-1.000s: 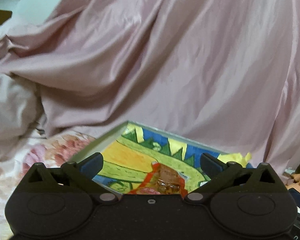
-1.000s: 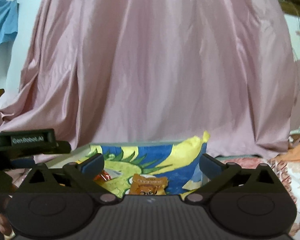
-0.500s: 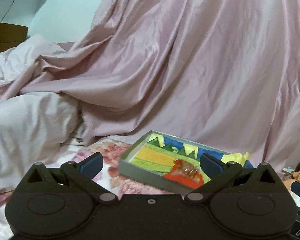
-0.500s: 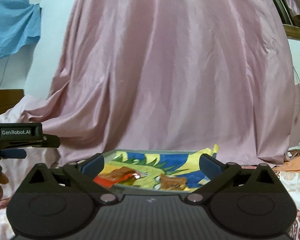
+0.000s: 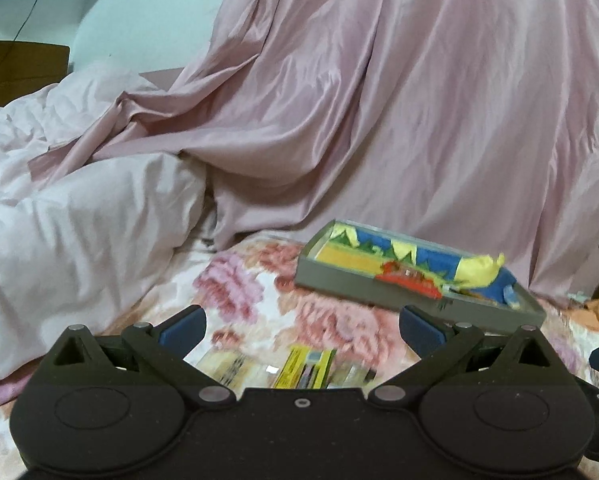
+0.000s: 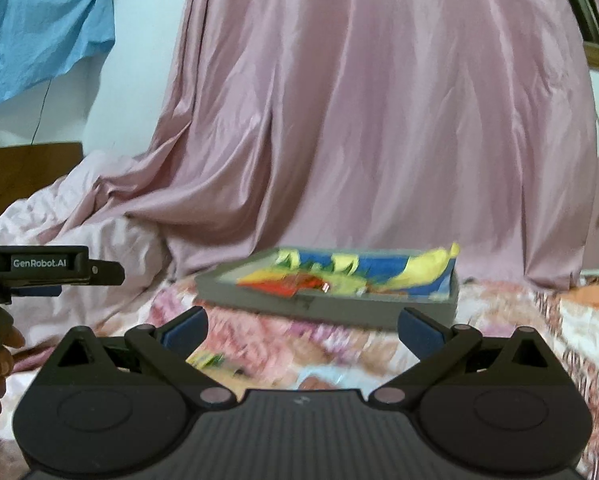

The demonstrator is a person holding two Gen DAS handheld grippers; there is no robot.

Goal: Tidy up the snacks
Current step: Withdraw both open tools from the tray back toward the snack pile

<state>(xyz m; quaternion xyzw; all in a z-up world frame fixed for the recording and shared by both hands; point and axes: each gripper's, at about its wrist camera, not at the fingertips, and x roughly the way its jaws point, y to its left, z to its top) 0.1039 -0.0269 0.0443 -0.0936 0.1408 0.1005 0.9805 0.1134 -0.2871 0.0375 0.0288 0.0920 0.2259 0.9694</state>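
Note:
A grey tray point(image 5: 339, 278) with a colourful yellow, blue and green lining lies on the floral bedsheet; it also shows in the right wrist view point(image 6: 267, 302). A red snack packet point(image 5: 407, 278) lies in it, also seen from the right point(image 6: 287, 286). Loose snack packets, one yellow point(image 5: 303, 368), lie on the sheet just in front of my open, empty left gripper point(image 5: 302, 326). My right gripper point(image 6: 302, 326) is open and empty, back from the tray, with a yellow-green packet point(image 6: 209, 360) by its left finger.
Pink satin cloth point(image 5: 379, 120) drapes behind the tray. A bunched pale duvet point(image 5: 59, 220) lies to the left. The floral sheet point(image 5: 251, 300) lies between grippers and tray. Orange cloth point(image 6: 591, 294) lies at the right. The left gripper's body point(image 6: 39, 266) sits at the right view's left edge.
Both grippers have pulled back and away from the tray, which now looks smaller and farther. Loose packets on the sheet have come into view in front of them. Both stay open.

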